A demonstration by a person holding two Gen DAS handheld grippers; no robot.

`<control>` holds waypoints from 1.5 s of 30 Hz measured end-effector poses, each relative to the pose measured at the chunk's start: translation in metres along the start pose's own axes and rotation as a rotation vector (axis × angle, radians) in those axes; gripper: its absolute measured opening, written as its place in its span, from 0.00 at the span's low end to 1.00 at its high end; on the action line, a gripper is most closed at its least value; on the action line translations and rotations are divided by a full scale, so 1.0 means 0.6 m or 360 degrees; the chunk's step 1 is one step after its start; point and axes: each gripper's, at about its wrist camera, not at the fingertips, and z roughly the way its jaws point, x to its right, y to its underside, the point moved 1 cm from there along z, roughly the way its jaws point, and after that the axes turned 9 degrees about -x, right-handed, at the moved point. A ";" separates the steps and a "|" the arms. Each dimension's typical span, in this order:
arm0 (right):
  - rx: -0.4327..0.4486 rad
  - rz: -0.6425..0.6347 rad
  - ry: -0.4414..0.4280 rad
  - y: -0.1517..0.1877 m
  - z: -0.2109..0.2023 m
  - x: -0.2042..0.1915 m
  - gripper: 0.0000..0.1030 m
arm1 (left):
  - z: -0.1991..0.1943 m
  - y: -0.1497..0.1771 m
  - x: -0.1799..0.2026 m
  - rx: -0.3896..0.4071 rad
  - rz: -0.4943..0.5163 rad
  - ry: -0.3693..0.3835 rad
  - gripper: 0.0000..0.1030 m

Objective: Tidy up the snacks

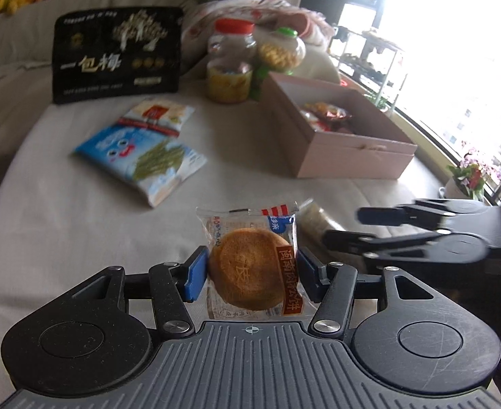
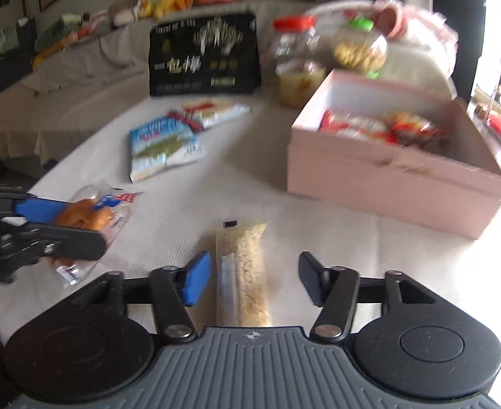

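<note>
My left gripper [image 1: 250, 272] is shut on a round golden cake in a clear wrapper [image 1: 247, 269], its blue pads pressing both sides; the cake is held just above the beige cloth. The right wrist view shows that cake [image 2: 86, 216] and left gripper [image 2: 62, 225] at the far left. My right gripper [image 2: 253, 276] stands open over a long pale snack bar [image 2: 247, 272] lying on the cloth between its fingers, with a gap on each side. From the left wrist, the right gripper [image 1: 349, 228] reaches in from the right beside the bar [image 1: 313, 218].
An open pink box [image 2: 386, 184] holding red snack packets sits at the right. On the cloth lie a blue packet [image 2: 161, 146] and a white-red packet [image 2: 212, 110]. A black bag [image 2: 204, 56] and two jars [image 2: 296, 64] stand behind them.
</note>
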 end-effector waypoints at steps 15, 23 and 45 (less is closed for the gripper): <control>0.0397 0.0033 0.0052 -0.030 -0.215 0.036 0.29 | -0.037 -0.025 0.045 0.0096 0.0137 0.0210 0.59; 0.0712 0.0088 0.0380 -0.160 -0.299 0.125 0.29 | -0.005 -0.207 0.131 0.0421 0.0298 0.0223 0.60; -0.0052 0.0502 0.0297 -0.241 0.032 0.321 0.33 | 0.277 -0.277 0.118 -0.0117 0.0447 0.0377 0.59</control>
